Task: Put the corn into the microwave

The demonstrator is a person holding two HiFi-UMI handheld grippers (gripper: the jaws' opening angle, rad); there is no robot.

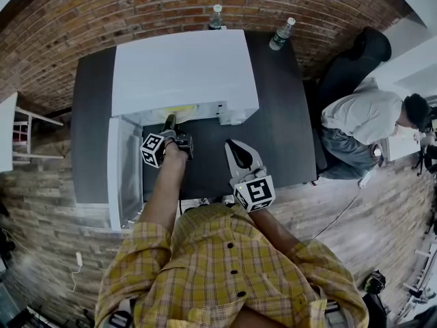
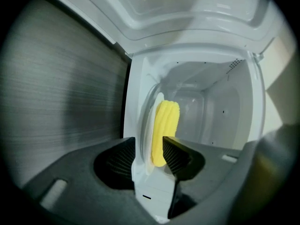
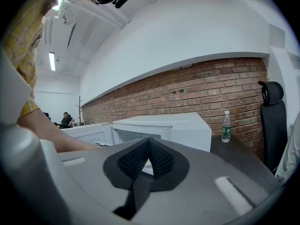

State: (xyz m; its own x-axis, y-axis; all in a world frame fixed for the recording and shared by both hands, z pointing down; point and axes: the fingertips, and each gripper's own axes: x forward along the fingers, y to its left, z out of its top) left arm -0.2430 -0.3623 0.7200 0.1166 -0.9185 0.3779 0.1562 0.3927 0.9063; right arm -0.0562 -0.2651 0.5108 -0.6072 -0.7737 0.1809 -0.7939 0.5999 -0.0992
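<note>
The yellow corn (image 2: 167,123) lies on a white plate (image 2: 149,125) inside the open white microwave (image 1: 184,70). This view is rolled, so the plate looks on edge. My left gripper (image 2: 149,142) is at the oven's mouth, jaws spread wide. The corn's near end sits between the fingertips; the right pad (image 2: 174,156) is close beside it and the left pad stands well apart from it. In the head view the left gripper (image 1: 168,123) reaches into the opening. My right gripper (image 1: 232,145) hovers over the dark table (image 1: 287,128), shut and empty, as the right gripper view also shows (image 3: 149,142).
The microwave door (image 1: 119,169) hangs open at the left, over the table's front. Two water bottles (image 1: 216,16) (image 1: 280,34) stand at the back by the brick wall. A person (image 1: 365,115) sits at the right, near a black chair (image 1: 355,60).
</note>
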